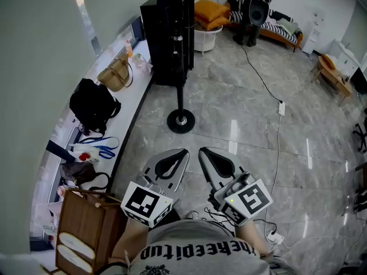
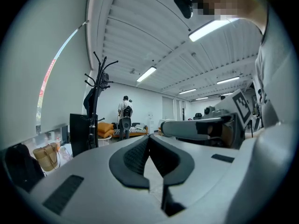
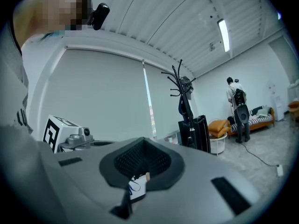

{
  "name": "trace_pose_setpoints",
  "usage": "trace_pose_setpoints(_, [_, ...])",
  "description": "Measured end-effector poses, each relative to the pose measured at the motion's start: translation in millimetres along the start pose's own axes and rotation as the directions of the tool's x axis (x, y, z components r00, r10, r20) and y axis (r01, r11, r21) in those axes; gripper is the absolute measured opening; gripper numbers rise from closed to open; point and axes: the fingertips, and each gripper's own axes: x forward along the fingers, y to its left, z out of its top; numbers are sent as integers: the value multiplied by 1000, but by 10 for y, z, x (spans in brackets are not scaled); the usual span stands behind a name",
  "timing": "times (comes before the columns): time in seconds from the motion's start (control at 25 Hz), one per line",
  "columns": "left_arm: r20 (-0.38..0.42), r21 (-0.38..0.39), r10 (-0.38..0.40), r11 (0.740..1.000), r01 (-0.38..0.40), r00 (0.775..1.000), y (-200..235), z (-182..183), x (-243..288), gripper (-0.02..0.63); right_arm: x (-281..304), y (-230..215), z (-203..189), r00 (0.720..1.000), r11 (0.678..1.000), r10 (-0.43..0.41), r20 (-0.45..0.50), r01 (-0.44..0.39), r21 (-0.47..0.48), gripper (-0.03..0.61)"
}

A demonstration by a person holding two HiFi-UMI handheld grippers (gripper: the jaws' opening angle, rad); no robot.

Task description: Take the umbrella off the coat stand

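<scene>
coat stand point(image 1: 179, 99): top cut off | umbrella point(image 2: 88, 101): small, indistinct

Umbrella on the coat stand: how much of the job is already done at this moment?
Nothing looks done yet: the umbrella hangs on the coat stand, across the floor. In hand: nothing; the left claw and right claw are both shut and empty, held close to the person's body. Left: walk up, open a claw, grip the umbrella and lift it off.
</scene>
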Motion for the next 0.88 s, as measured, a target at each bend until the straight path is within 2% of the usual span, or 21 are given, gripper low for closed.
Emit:
trace_pose_setpoints(0.2, [-3, 19, 30, 999, -30, 1000, 107, 2, -40, 15, 20, -64, -118, 999, 999, -23, -32, 23, -25, 11])
trace_pose_setpoints(0.48, [11, 37, 60, 998, -60, 998, 28, 45, -105, 15, -169, -20, -45, 1000, 998, -27, 9, 27, -54, 11])
trace_pose_setpoints(0.68, [-13, 110, 51, 993, -49, 999, 189, 23, -30, 15, -36, -103, -59, 999, 996, -51, -7, 50, -71, 11])
trace_pose_setpoints(0.88, [-23, 94, 15, 995, -13, 1000, 192, 10, -31, 15, -31, -92, -18, 998, 996, -65, 7, 66, -61, 11])
